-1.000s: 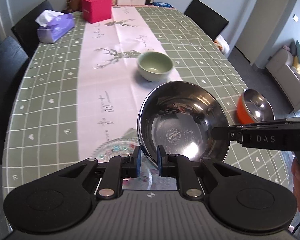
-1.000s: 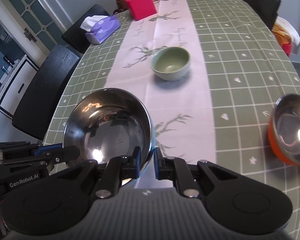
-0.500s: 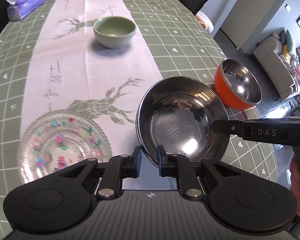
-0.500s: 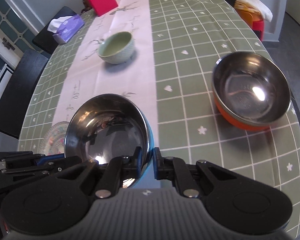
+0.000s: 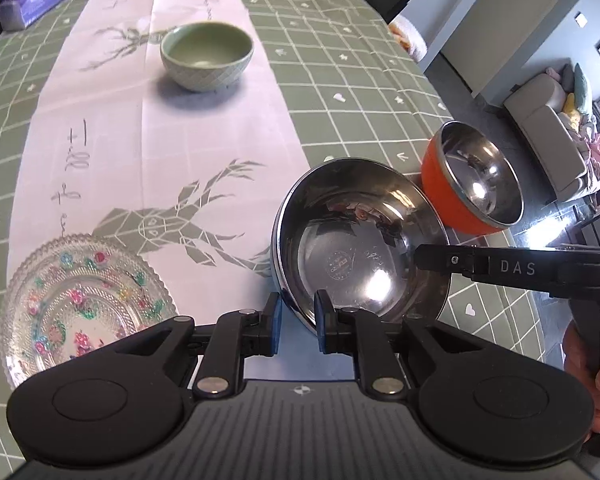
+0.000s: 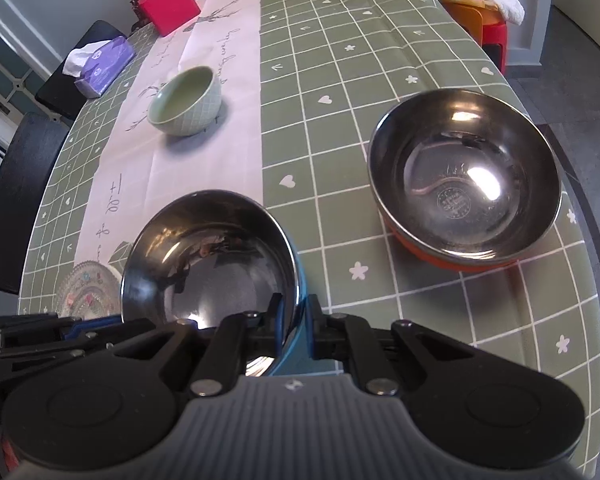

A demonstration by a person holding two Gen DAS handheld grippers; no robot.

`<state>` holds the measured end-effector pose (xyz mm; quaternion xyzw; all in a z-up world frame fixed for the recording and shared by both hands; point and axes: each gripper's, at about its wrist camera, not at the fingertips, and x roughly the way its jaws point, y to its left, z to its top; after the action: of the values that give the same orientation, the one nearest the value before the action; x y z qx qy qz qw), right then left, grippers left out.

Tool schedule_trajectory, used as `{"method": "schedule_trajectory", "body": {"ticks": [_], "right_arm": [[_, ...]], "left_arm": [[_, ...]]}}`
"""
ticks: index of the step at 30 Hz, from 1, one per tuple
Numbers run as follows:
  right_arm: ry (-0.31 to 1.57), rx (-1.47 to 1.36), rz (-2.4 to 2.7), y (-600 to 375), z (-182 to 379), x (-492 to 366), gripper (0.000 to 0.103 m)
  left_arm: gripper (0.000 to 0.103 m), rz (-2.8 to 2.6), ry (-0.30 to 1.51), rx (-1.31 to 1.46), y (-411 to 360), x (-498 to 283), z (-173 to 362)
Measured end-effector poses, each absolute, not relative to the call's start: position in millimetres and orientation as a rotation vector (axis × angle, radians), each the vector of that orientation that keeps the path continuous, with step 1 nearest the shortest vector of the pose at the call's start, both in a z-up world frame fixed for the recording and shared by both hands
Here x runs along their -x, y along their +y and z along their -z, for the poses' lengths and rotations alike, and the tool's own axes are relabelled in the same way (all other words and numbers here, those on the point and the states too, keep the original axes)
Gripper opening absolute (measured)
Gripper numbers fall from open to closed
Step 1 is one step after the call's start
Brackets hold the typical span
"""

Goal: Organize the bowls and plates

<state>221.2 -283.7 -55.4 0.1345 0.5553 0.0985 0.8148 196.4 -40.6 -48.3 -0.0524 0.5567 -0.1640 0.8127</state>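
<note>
Both tongs, left (image 5: pixel 296 322) and right (image 6: pixel 296 326), clamp opposite rims of the steel bowl (image 5: pixel 360 248), carried just beside the orange bowl (image 6: pixel 466 184). Likely next: centre it over that bowl and lower it to nest.

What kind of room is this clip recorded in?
Probably a home dining area open to a living room: a long table under a green checked tablecloth, dark dining chairs beside it, and a sofa beyond.
</note>
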Motion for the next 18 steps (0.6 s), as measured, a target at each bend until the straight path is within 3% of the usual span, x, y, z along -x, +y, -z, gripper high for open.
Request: {"method": "schedule_trajectory", "body": {"ticks": [8,10,12,13,15,18], "right_arm": [[1.182,-0.302,-0.219,-285,54,-224,0.013],[1.171,-0.290,-0.217,-284,52,-224,0.014],[1.164,-0.285,-0.215,-284,49,-223,0.021],[1.158,-0.287,-0.215,-284,47,-222,0.031],[1.138,-0.278,-0.220,-284,42,-218,0.036],[1.095,-0.250,-0.233,-285,30,-211,0.049]], "left_arm": [[0.021,0.367,1.193,0.133,-38,-201,48],[0.029,0.370,1.183,0.131,-39,-200,46],[0.036,0.363,1.155,0.116,-39,-198,42],[0.041,0.356,1.133,0.096,-40,-196,39],[0.049,0.345,1.084,0.050,-41,-189,31],[0.054,0.358,0.985,-0.017,-43,-175,16]]}}
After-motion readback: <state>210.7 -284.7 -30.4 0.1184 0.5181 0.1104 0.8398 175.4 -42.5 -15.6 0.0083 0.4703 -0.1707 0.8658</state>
